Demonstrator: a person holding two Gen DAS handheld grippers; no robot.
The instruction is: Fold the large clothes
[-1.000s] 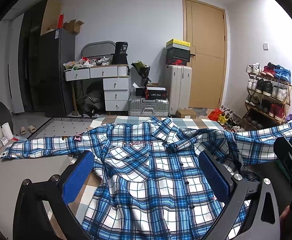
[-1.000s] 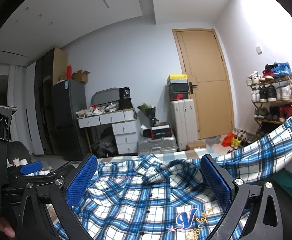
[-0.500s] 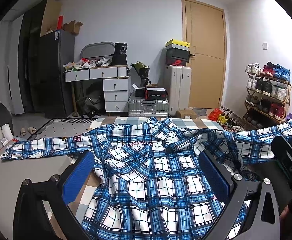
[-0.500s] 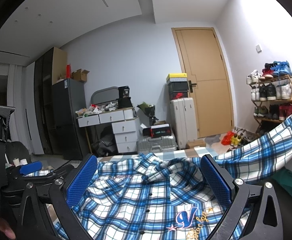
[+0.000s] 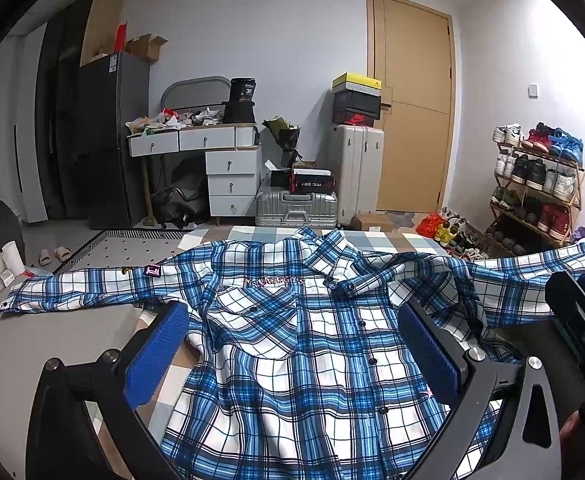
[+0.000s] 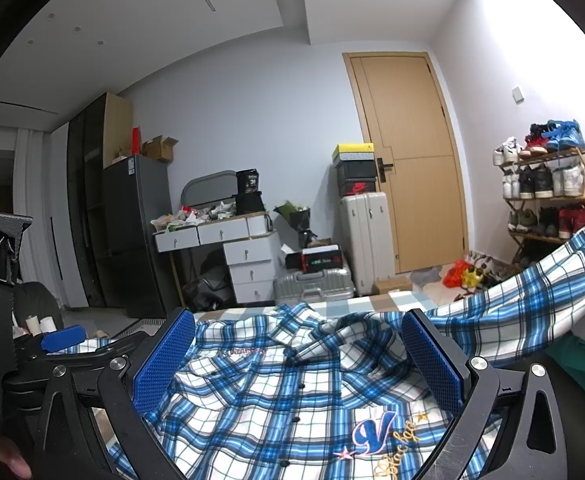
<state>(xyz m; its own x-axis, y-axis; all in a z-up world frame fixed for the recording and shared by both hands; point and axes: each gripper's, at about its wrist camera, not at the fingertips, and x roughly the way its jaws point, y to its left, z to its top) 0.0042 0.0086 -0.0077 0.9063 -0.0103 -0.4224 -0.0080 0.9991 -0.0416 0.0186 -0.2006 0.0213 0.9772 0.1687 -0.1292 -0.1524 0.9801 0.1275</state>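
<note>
I have the shirt (image 5: 304, 344) spread front-up on the table (image 5: 44, 344), buttoned down the middle, collar at the far end toward the door (image 5: 410, 108). As far as I can judge, no fold has been made yet: both sleeves are out to the sides and the body lies at full width, with a few soft ridges across the chest.

The left sleeve (image 5: 80, 286) lies flat on the table, stretched away from the shirt's body. The right sleeve (image 6: 532, 296) runs out the other way and looks lifted at its far end, off toward the shoe rack (image 6: 548, 200); I cannot tell what holds it up there.

My left tongs (image 5: 292, 352) hang over the shirt's chest with the jaws wide apart and nothing between the blue pads (image 5: 156, 354). My right tongs (image 6: 298, 358) are also wide and empty, low over the lower front of the shirt, just behind the embroidered V (image 6: 374, 434). From the right view I can see the left tongs close beside the shirt's near left edge.

So I reckon the laying-out is done and all the folding is left: each sleeve brought in across the body, then the sides, then the hem up toward the collar. The ridges may want smoothing first.
</note>
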